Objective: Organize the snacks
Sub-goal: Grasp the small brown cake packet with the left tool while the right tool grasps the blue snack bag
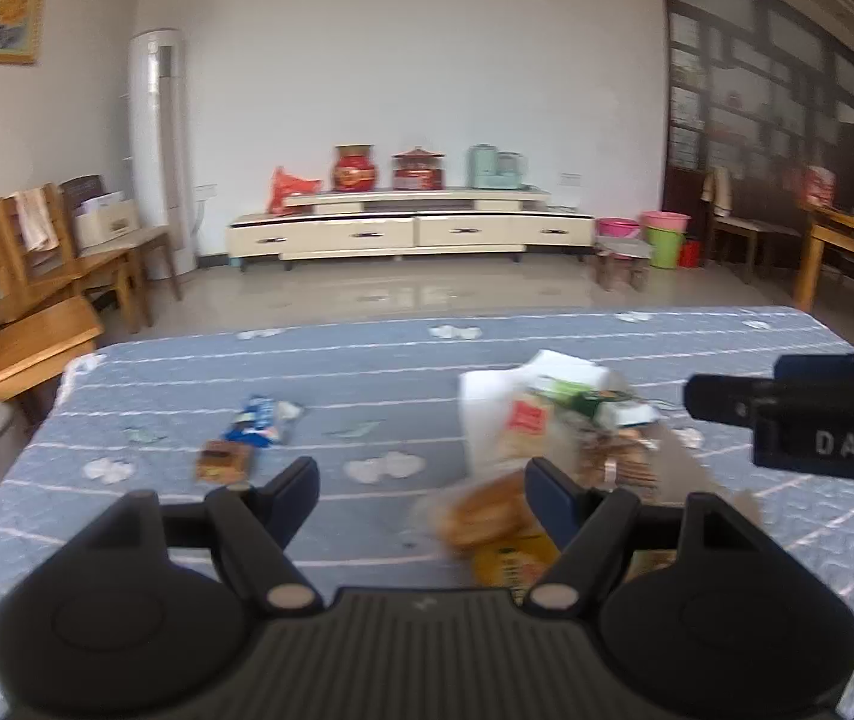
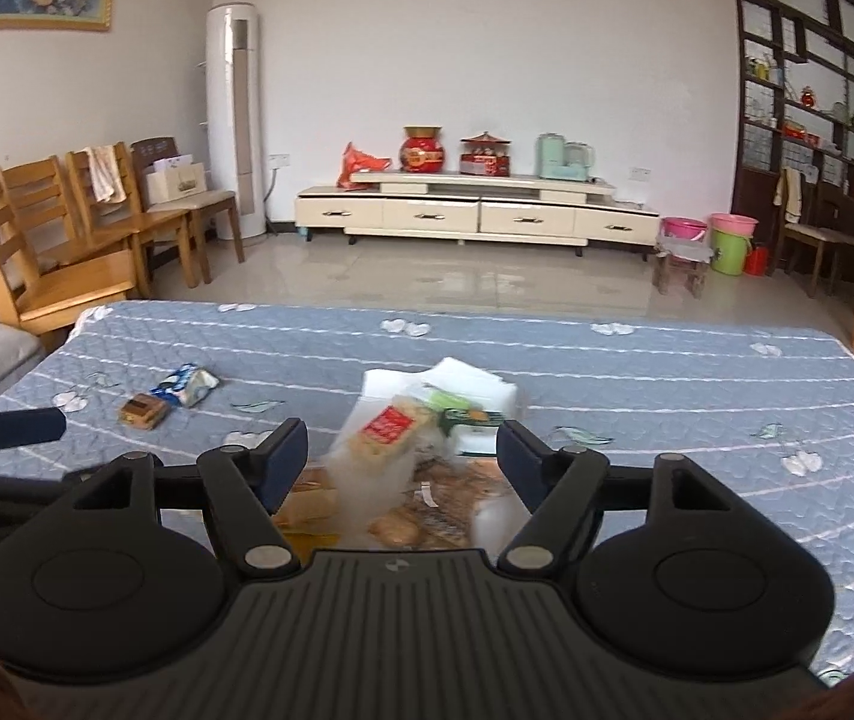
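I'm holding left tongs (image 1: 420, 495) and right tongs (image 2: 402, 456) both open, gripping nothing. Snack pile (image 2: 420, 468) is sitting mid-counter (image 2: 667, 378) below the right tongs; blue packet (image 2: 186, 385) and brown packet (image 2: 141, 411) are lying stray at ten o'clock, so sorting is looking barely started.

Both tools are black plastic: the left gripper (image 1: 420, 483) and right gripper (image 2: 401, 450) have blue pads, ribbed bodies, silver pivot screws; white letters "DAS" at 3 o'clock.
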A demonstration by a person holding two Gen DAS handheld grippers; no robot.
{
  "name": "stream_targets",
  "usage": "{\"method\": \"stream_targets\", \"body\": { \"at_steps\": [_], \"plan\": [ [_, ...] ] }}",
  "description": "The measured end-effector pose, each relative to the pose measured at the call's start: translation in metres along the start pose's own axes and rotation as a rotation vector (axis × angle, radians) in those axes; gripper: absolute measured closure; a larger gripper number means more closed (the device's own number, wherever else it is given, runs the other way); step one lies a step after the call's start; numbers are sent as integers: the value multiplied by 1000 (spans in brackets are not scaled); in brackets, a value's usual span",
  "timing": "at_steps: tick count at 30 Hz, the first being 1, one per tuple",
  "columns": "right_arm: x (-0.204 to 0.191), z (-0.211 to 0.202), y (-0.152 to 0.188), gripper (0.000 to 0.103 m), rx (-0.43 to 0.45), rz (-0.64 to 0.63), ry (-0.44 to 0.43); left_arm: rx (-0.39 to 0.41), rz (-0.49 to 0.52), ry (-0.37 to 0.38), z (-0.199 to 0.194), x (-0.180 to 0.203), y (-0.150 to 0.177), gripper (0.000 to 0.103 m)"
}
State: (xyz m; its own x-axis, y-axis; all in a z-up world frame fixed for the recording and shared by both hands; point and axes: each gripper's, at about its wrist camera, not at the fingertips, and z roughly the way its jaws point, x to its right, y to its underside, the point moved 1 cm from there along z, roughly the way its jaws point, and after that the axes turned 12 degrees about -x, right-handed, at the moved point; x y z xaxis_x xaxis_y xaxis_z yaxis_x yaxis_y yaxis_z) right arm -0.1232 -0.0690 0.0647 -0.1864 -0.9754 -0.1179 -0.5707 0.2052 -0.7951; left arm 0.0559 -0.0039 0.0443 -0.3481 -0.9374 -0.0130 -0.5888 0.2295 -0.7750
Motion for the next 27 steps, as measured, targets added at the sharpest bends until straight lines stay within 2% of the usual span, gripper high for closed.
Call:
{"method": "stream_targets", "body": {
  "at_steps": [9, 16, 27],
  "plan": [
    [-37, 16, -8, 15, -29, -49, -80, -2, -70, -69, 4, -42, -2, 28],
    [-58, 33, -14, 15, -41, -86, -122, -4, -104, -95, 13, -63, -3, 28],
    [-80, 60, -20, 15, -75, -104, -161, -30, -108, -142, 53, -92, -3, 28]
  ]
}}
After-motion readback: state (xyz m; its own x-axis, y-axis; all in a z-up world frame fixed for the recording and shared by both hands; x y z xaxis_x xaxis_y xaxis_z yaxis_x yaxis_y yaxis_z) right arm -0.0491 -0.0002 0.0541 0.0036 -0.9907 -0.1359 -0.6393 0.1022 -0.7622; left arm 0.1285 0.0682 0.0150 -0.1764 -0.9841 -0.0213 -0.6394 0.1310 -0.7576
